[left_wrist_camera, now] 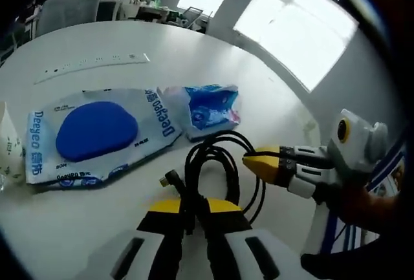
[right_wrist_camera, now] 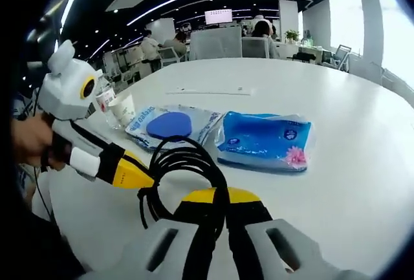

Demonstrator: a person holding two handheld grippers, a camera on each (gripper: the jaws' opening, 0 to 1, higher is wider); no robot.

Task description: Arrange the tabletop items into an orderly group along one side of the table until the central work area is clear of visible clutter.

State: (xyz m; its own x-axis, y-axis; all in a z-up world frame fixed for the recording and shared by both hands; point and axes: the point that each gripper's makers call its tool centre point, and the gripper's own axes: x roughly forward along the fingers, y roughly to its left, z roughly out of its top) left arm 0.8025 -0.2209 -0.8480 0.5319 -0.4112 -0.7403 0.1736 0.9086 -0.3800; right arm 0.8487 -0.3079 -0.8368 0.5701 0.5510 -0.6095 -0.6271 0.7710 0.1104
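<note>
A coiled black cable lies on the white table, held at both ends of the loop. My left gripper is shut on the cable's near strands. My right gripper comes in from the right, pinching the coil's side. In the right gripper view my right gripper is shut on the cable, with my left gripper clamped on it from the left. Behind the coil lie a white wipes pack with a blue lid and a blue tissue pack.
A paper cup and a clear bottle stand beyond the wipes pack. A flat white strip lies further back on the table. Office chairs and seated people line the far side.
</note>
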